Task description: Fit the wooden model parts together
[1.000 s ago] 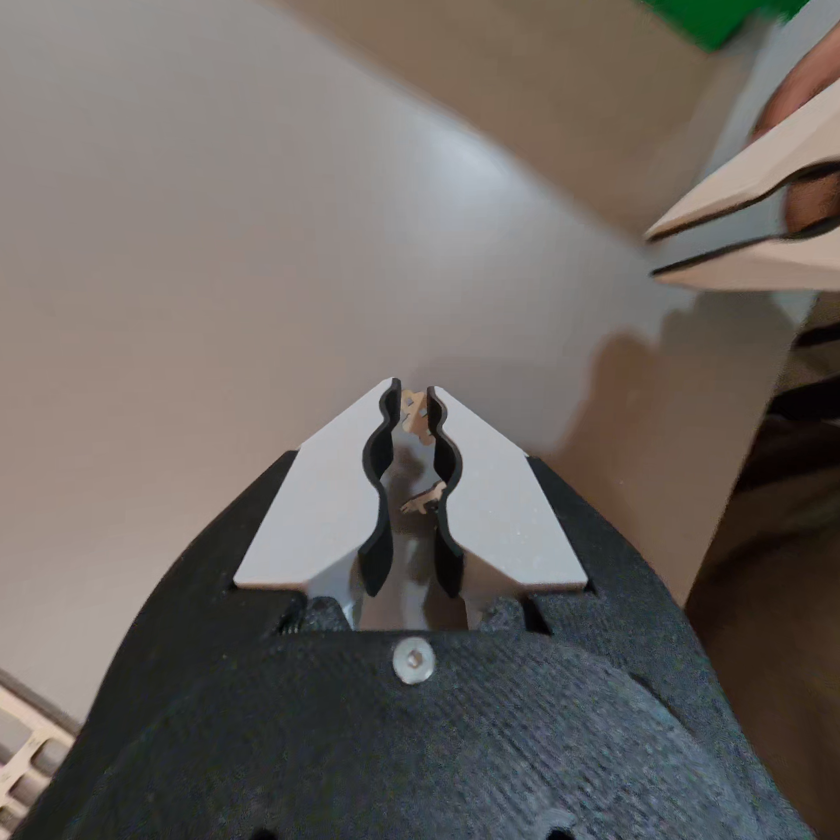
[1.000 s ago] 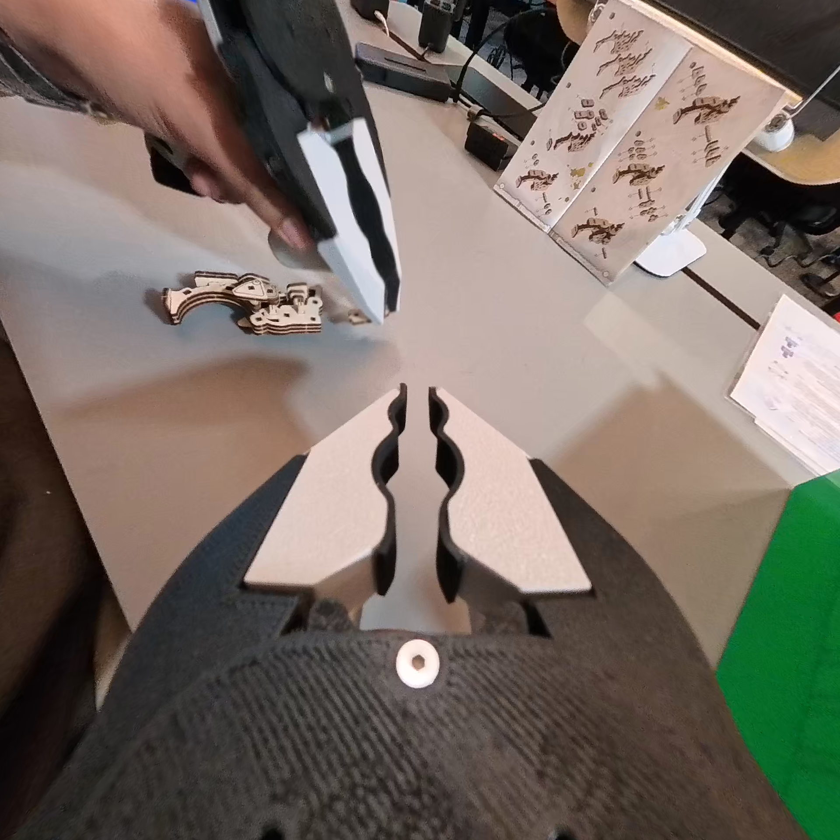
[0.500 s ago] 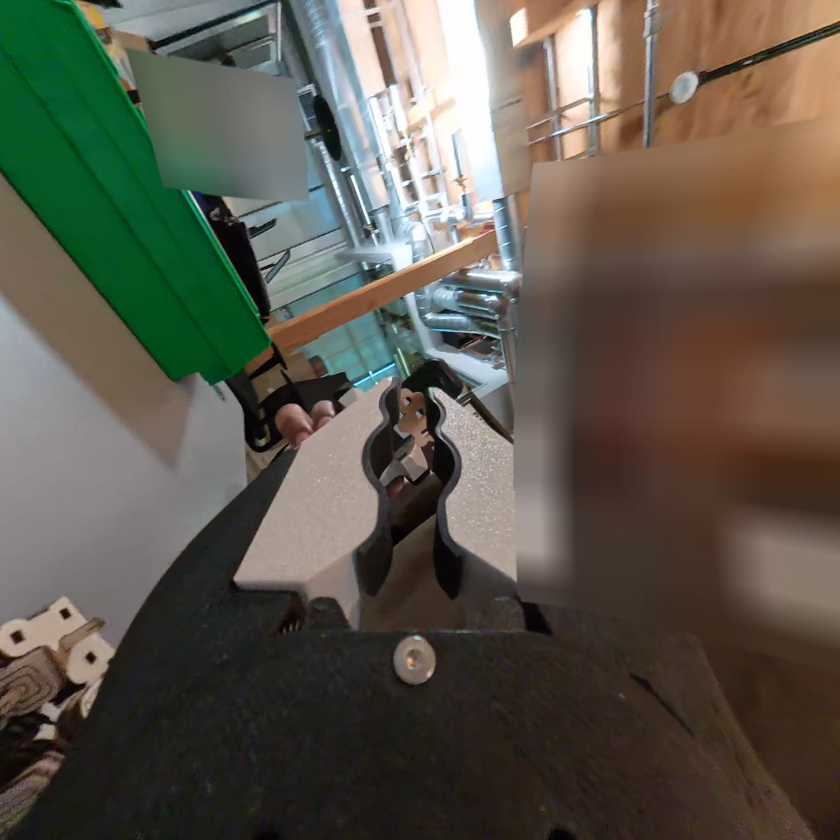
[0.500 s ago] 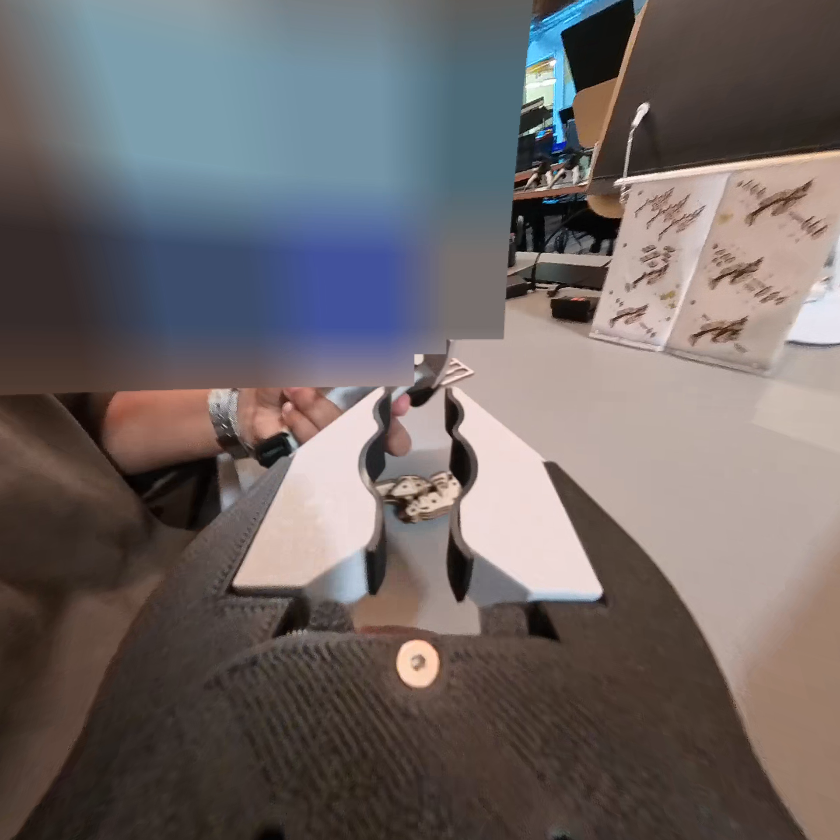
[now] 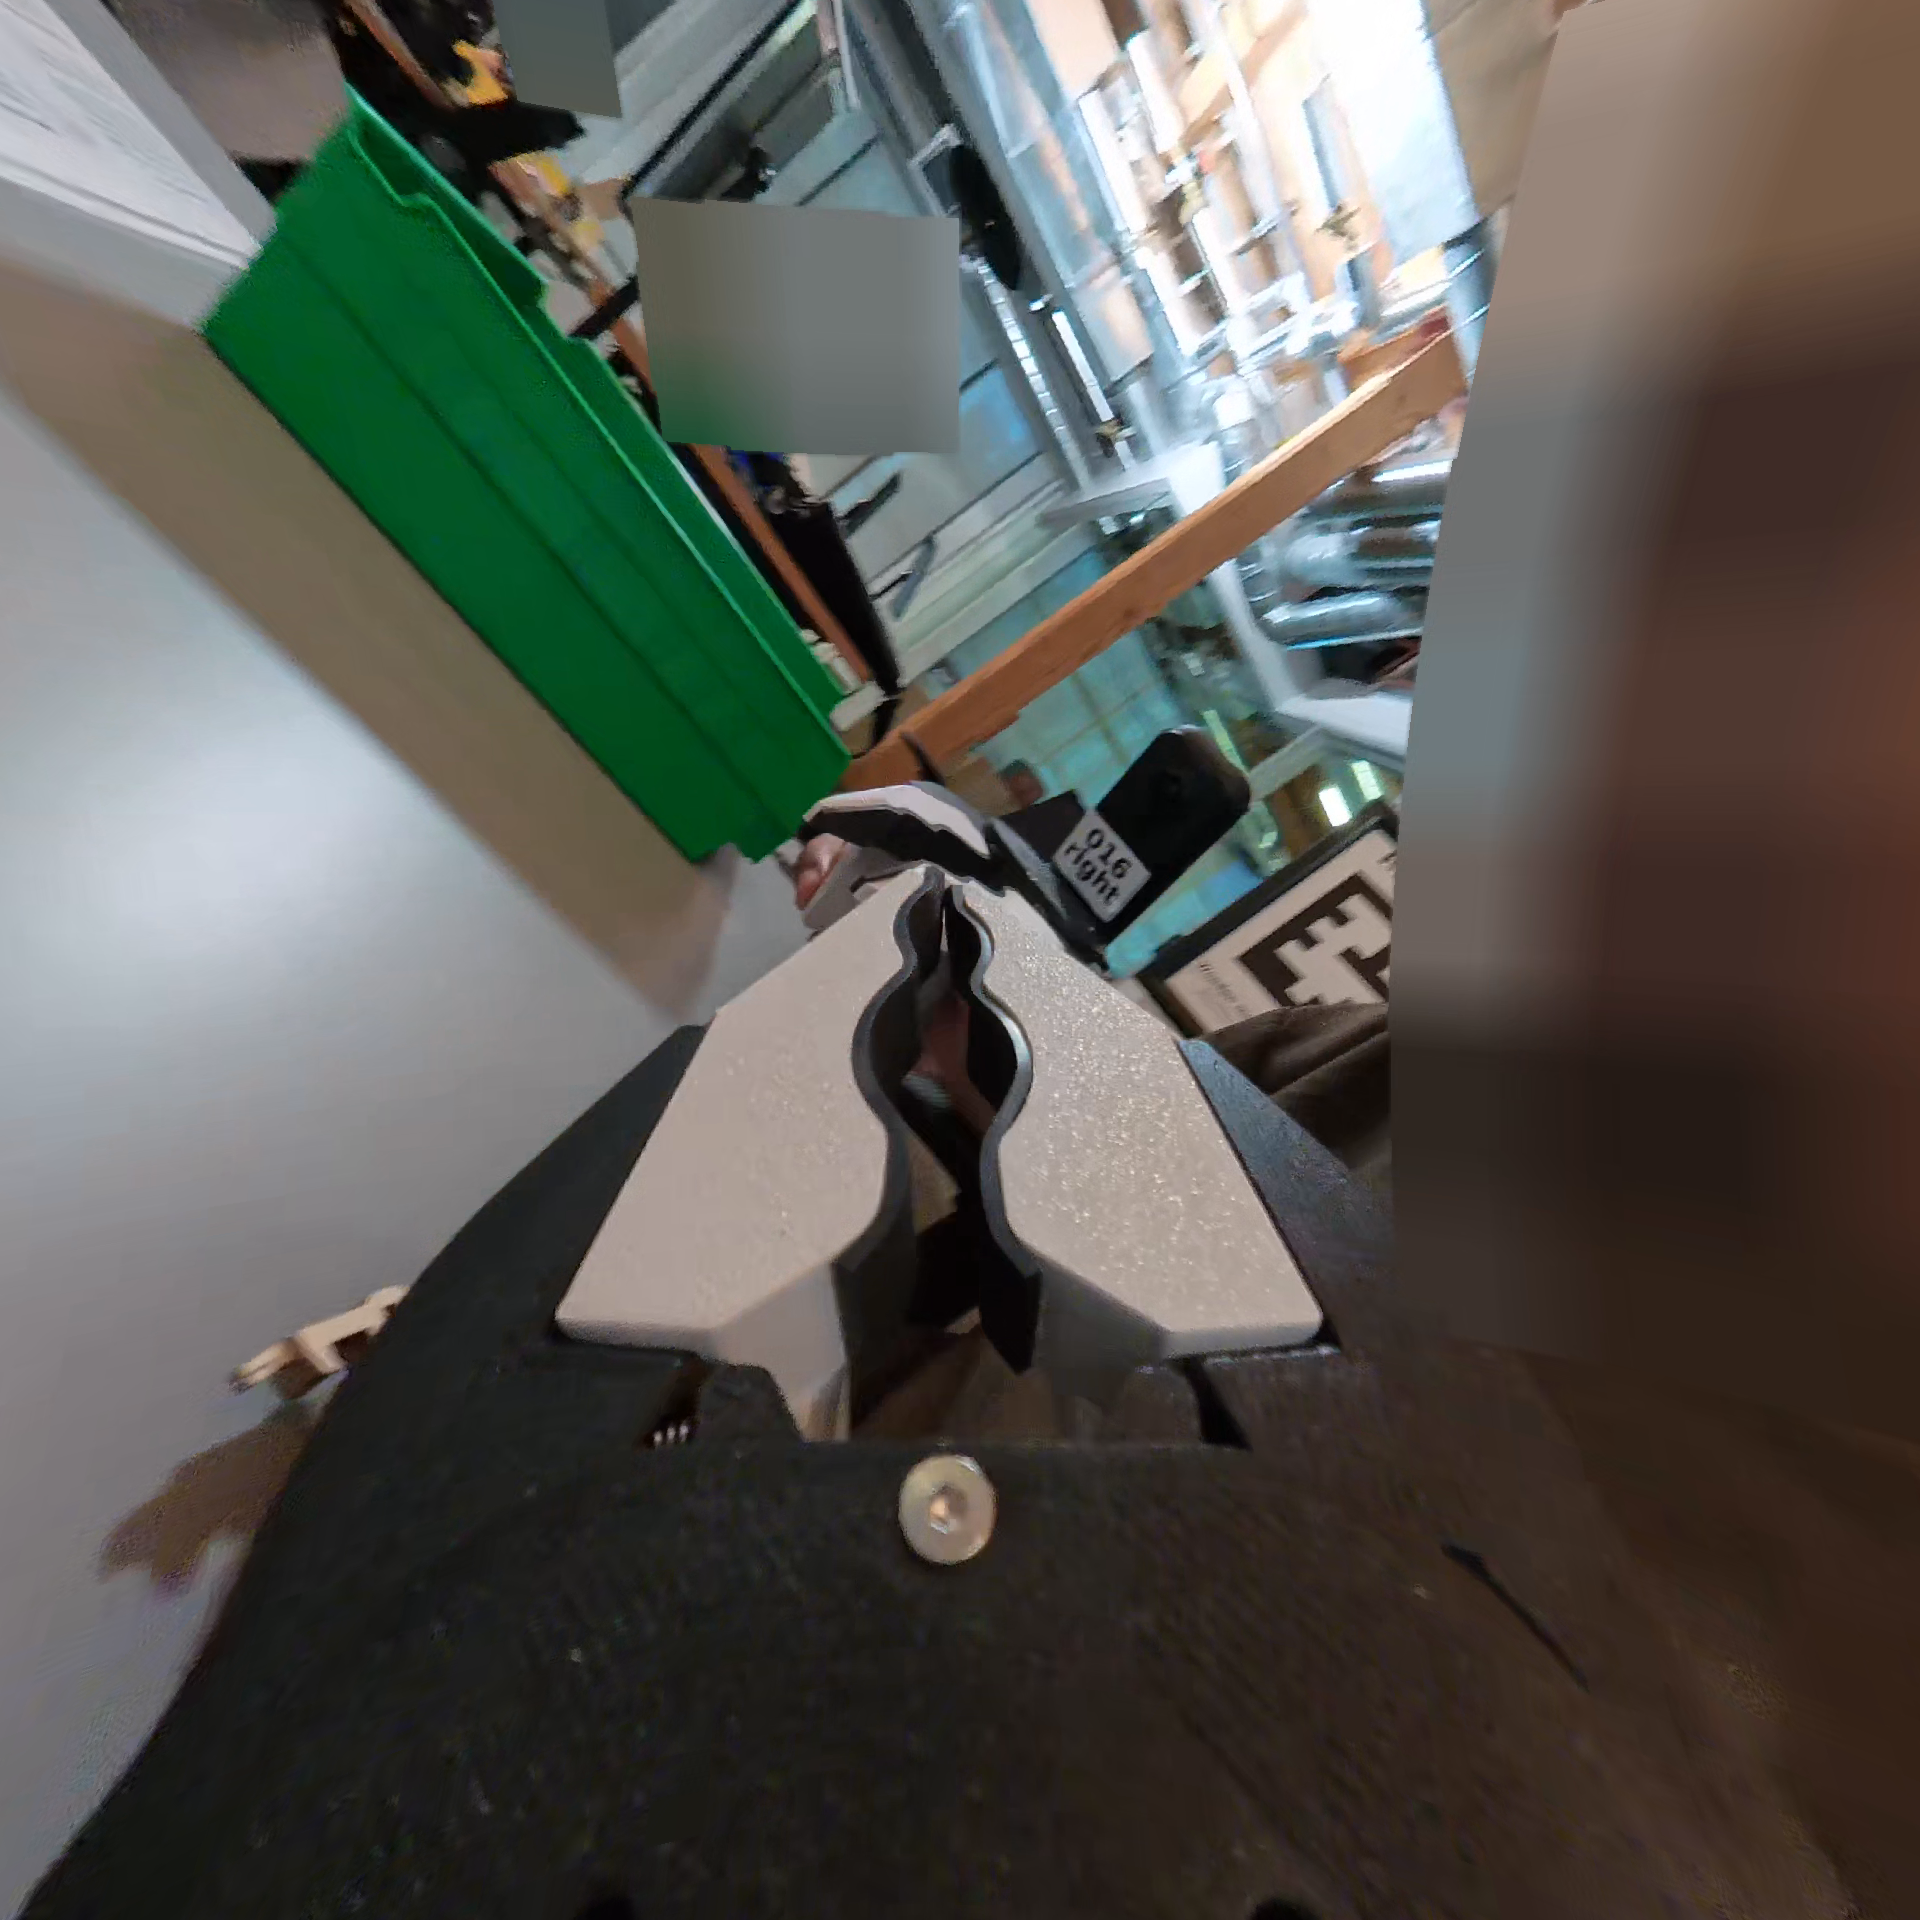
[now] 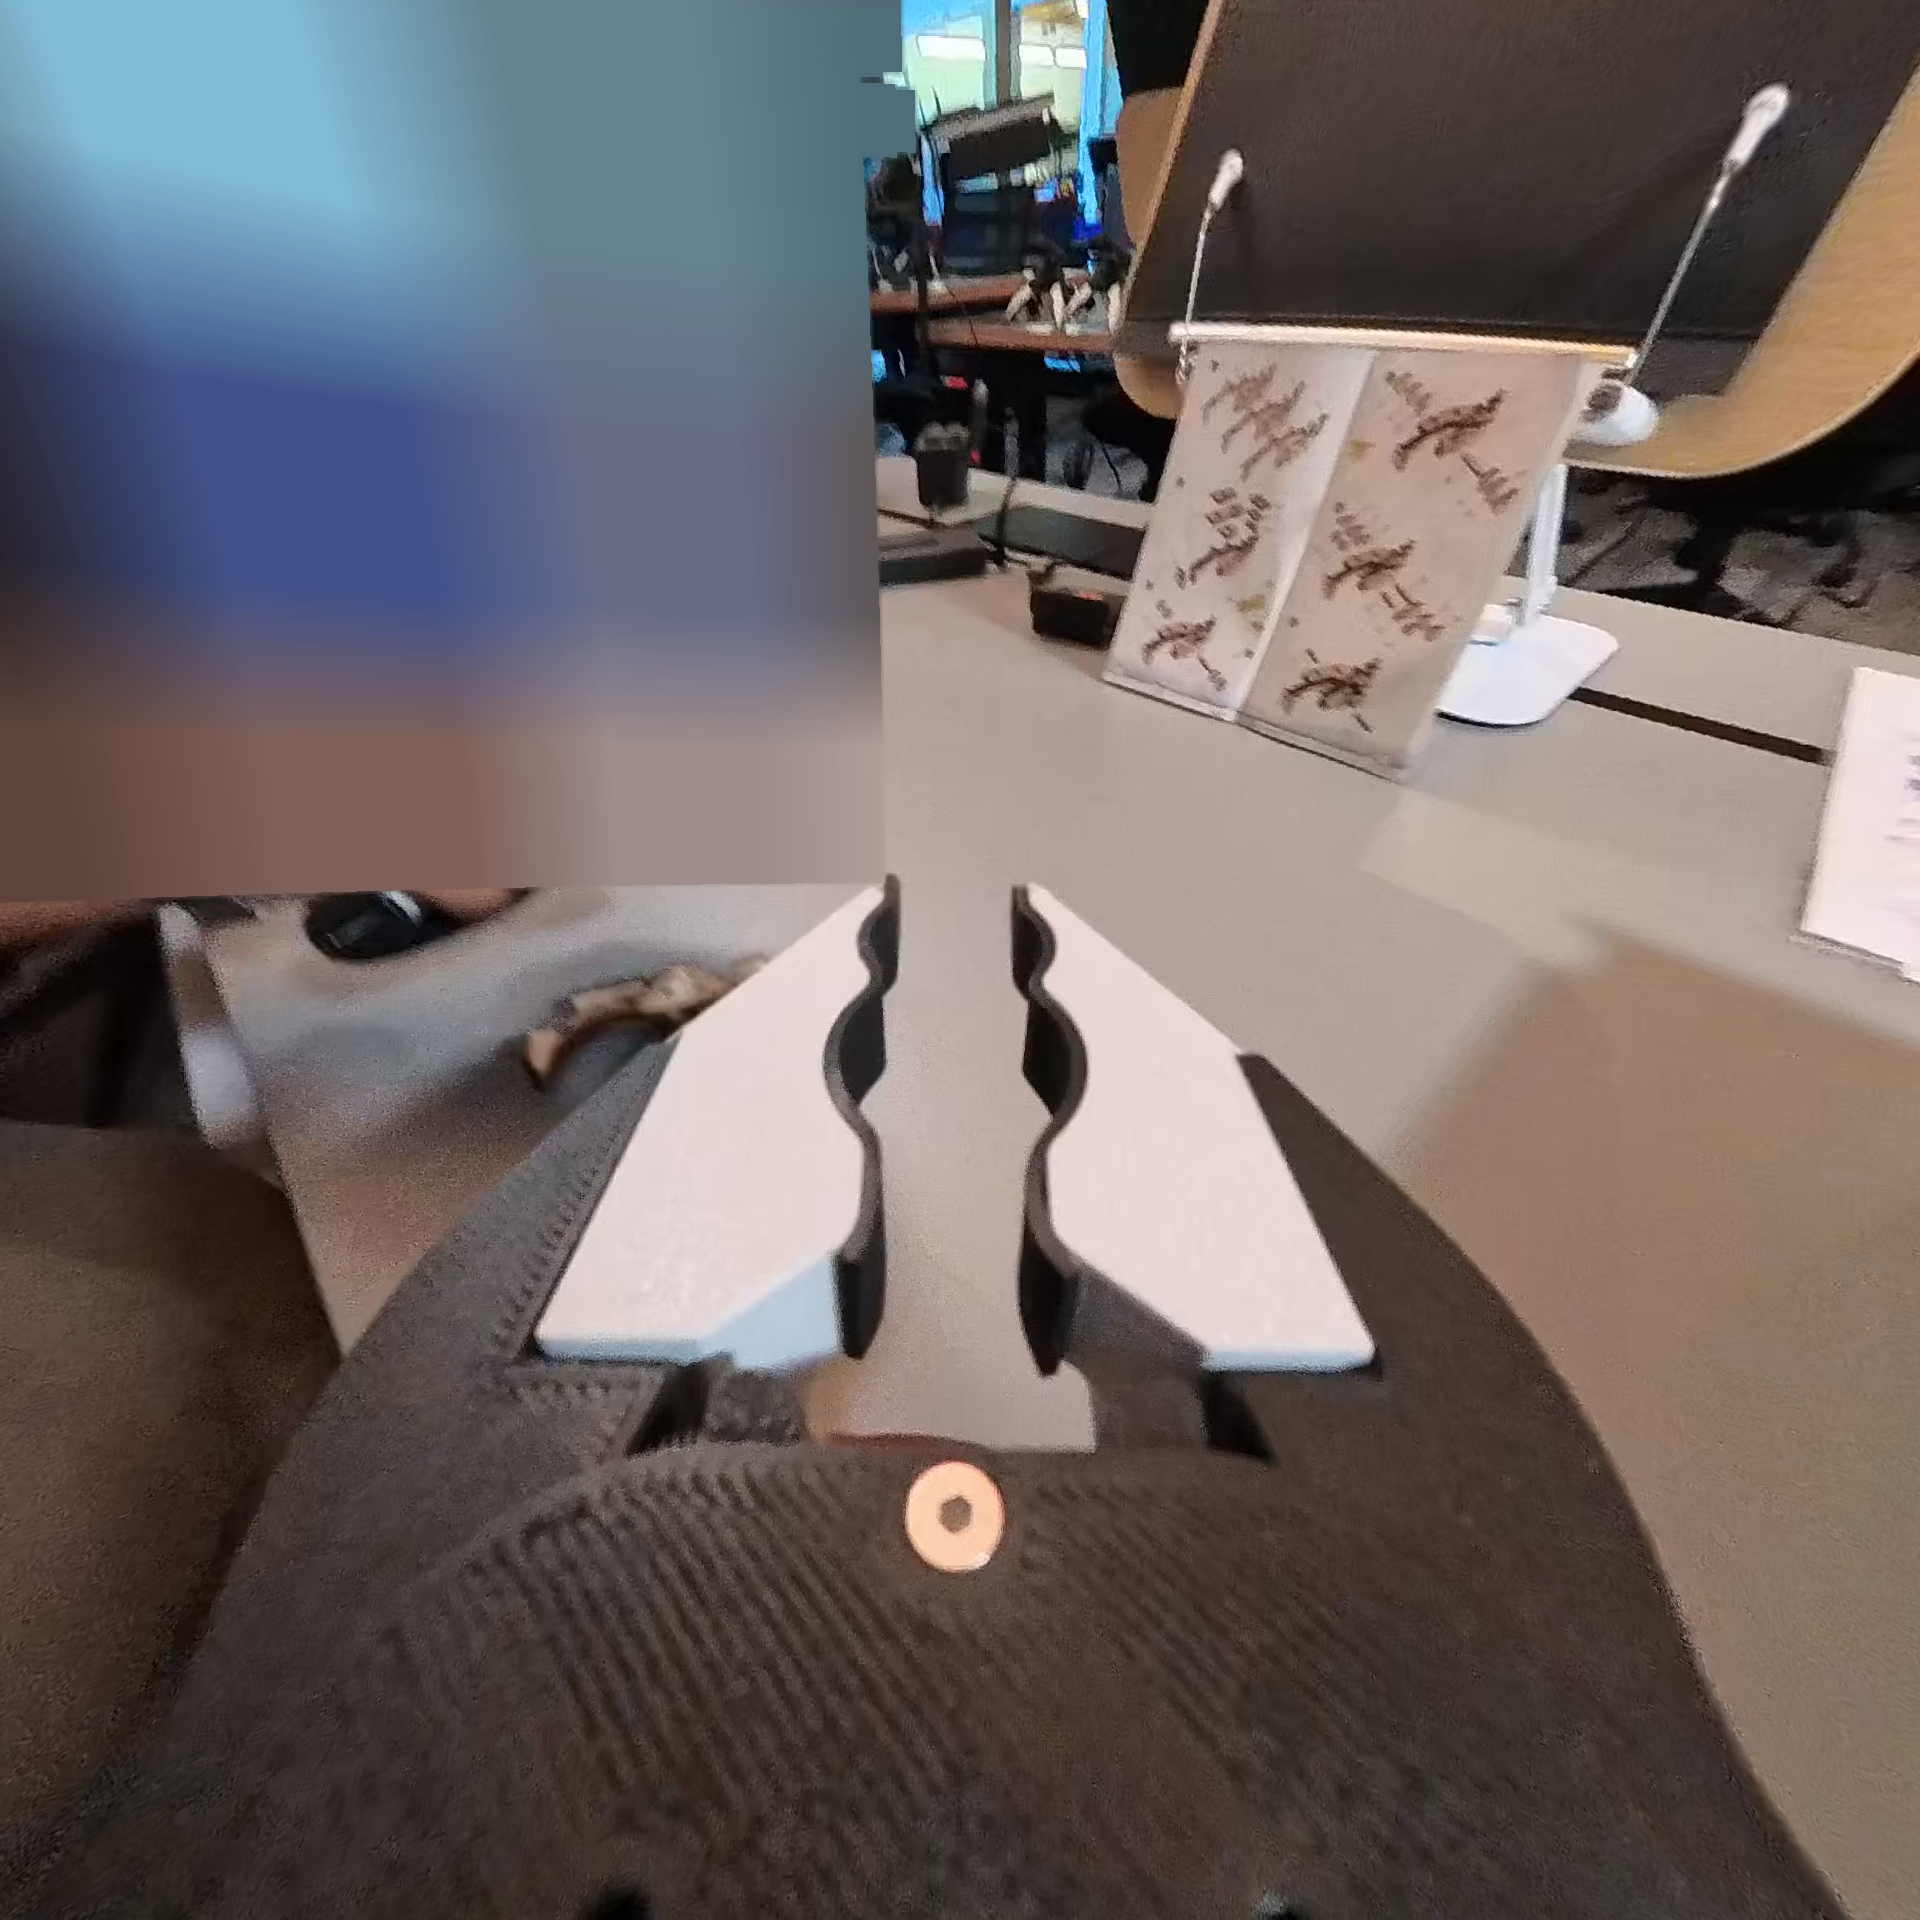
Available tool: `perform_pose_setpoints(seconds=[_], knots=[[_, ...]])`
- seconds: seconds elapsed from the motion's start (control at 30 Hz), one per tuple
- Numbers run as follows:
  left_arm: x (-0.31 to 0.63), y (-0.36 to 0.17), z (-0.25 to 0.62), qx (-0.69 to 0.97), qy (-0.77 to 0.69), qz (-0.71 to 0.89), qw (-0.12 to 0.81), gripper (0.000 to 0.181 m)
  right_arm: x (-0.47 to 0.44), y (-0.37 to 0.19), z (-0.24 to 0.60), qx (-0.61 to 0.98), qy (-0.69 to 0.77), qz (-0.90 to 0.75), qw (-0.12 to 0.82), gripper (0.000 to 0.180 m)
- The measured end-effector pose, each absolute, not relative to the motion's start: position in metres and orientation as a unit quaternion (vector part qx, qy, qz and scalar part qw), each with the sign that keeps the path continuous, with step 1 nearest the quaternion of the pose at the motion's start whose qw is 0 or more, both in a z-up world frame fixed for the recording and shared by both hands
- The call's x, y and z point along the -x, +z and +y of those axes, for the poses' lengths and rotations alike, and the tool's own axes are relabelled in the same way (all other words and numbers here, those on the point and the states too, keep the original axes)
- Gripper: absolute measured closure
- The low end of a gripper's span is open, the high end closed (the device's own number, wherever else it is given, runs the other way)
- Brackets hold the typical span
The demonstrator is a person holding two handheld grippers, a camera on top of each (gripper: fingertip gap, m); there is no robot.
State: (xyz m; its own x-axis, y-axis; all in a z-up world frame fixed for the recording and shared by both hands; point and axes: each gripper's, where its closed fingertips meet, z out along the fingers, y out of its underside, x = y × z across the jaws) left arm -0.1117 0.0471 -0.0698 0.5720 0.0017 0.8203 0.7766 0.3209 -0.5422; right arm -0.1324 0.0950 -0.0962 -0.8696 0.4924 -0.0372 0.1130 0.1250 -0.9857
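Only right gripper [image 6: 951, 914] parted, empty.

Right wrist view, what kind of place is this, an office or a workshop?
Probably a shared lab or workshop office: a long grey desk, a propped instruction sheet showing model diagrams, and more desks with equipment behind.

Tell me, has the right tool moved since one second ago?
Yes. The right tool now looks low across the table toward the instruction sheet stand, instead of down on it.
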Motion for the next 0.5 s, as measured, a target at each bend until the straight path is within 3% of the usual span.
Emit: perform_pose_setpoints(seconds=[0.03,0.23,0.37,0.5], knots=[[0.113,-0.071,0.043,0.531,-0.246,-0.378,0.717,0.181,0.133,-0.102,0.098,0.200,0.614,-0.746,0.162,0.159],[0.111,-0.096,0.024,0.633,-0.098,-0.389,0.662,0.181,0.098,-0.164,0.076,0.073,0.485,-0.857,0.158,0.161],[0.104,-0.101,0.023,0.620,-0.108,-0.397,0.668,0.181,0.065,-0.190,0.055,0.011,0.424,-0.894,0.145,0.155],[0.099,-0.109,0.023,0.603,-0.134,-0.397,0.679,0.181,0.057,-0.190,0.035,0.058,0.428,-0.896,0.101,0.143]])
